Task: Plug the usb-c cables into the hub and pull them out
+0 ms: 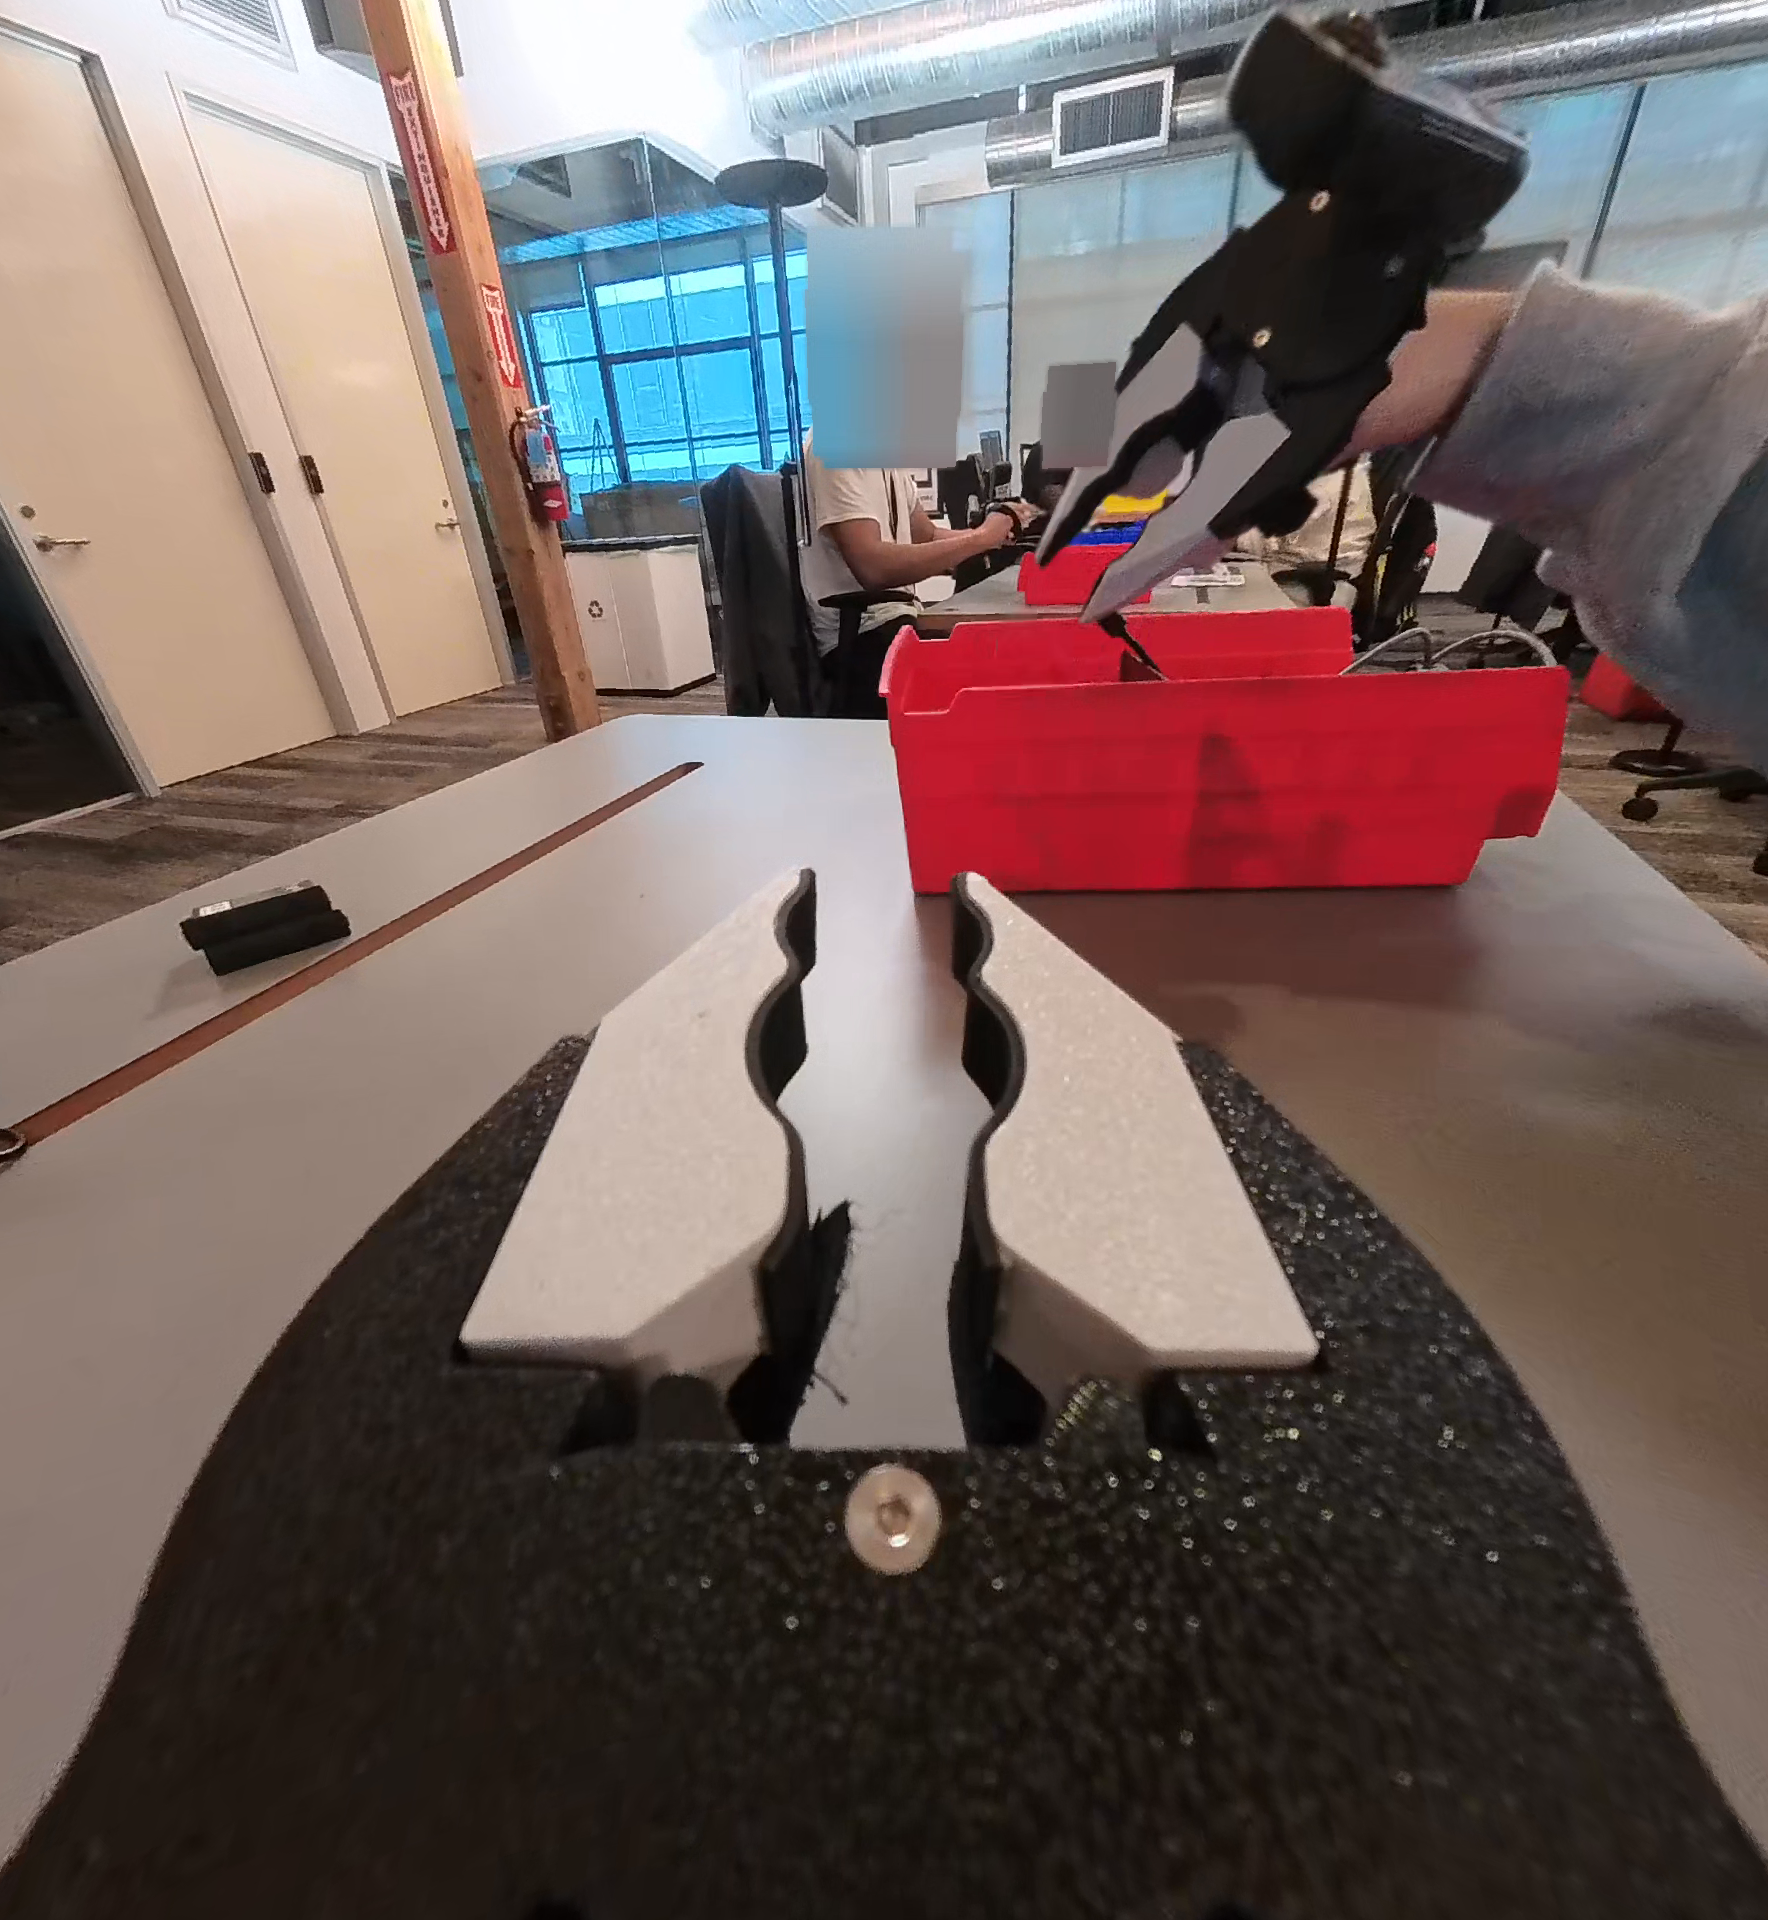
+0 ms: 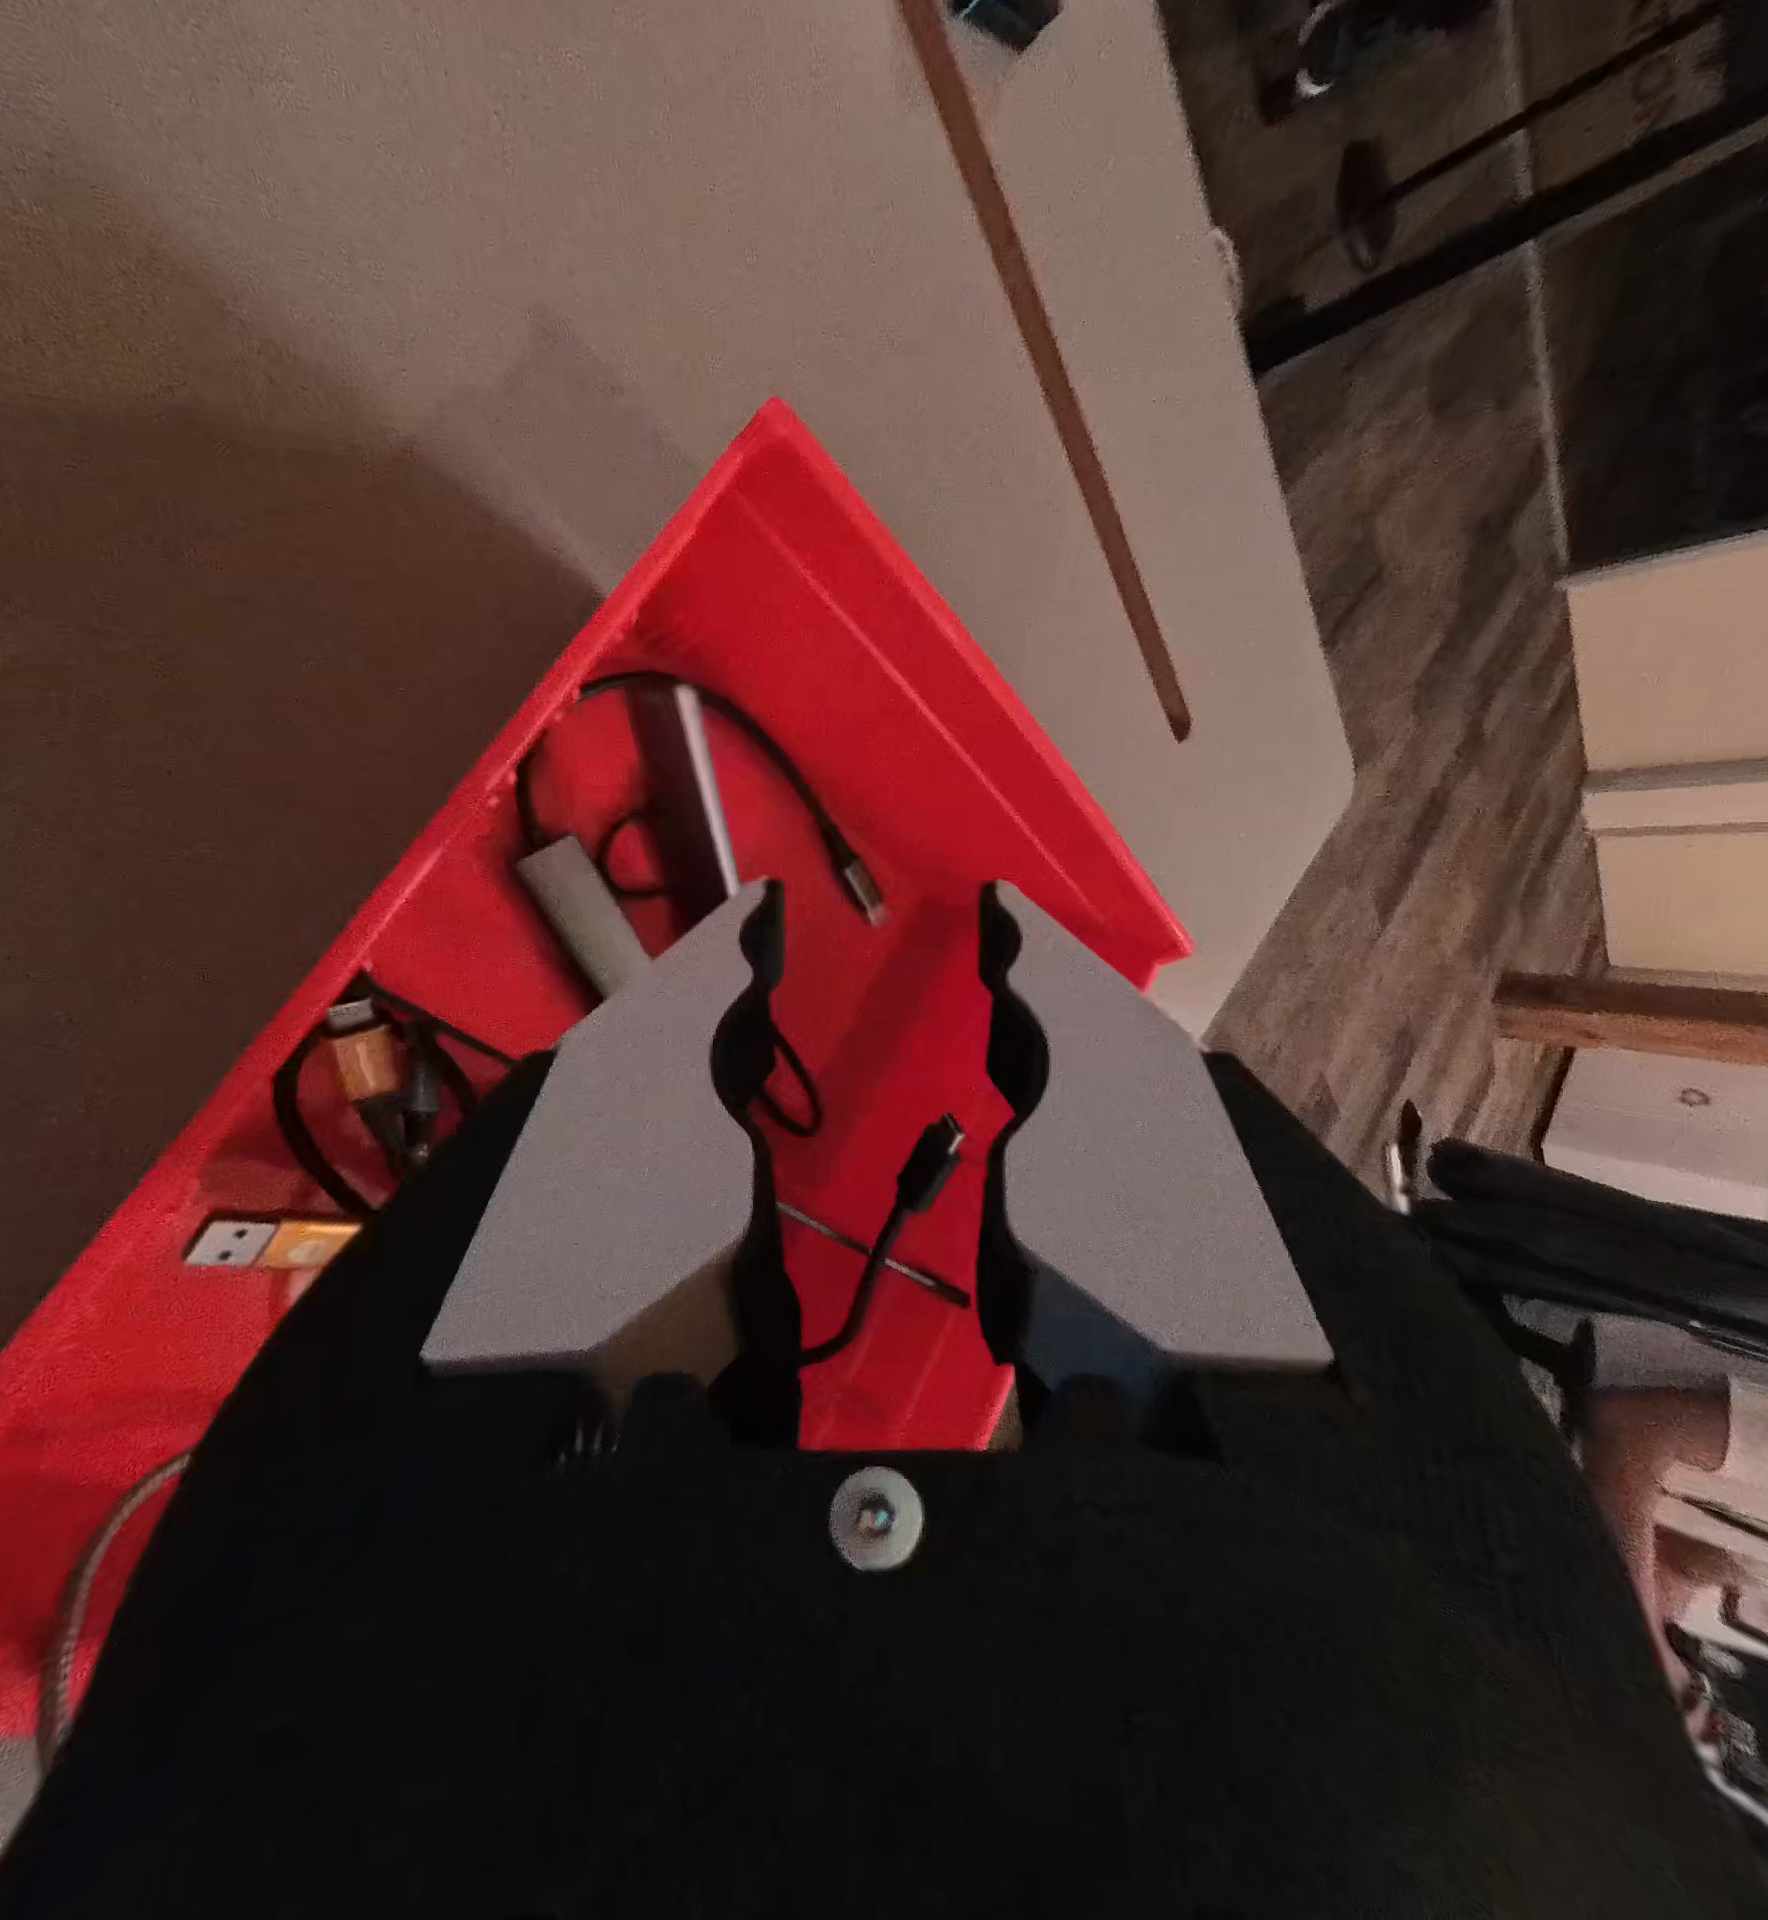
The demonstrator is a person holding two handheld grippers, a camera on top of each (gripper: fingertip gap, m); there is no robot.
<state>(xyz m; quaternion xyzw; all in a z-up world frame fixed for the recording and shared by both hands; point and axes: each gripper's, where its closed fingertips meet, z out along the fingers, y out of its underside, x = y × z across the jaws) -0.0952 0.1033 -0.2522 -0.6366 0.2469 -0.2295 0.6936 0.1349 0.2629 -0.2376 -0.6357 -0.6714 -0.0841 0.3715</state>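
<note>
While the right gripper (image 2: 880, 904) is hanging over the red bin (image 1: 1223, 800) at the bench's far edge, tongs spread and pinching nothing, the left gripper (image 1: 885, 894) is waiting low over the bench (image 1: 444, 1091), also spread and empty. The grey hub (image 2: 579, 904) and a loose black usb-c cable (image 2: 921, 1174) are lying in the bin, unplugged. Judging by this, nothing is being plugged yet; picking, plugging and pulling out all remain.

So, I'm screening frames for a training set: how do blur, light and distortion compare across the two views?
Left wrist view: mostly sharp, wide-angle bending of the door frames, bright windows, right claw casting a shadow on the red bin. Right wrist view: dimmer, soft with motion blur, cables in the bin smeared, left half of the table in shadow.
</note>
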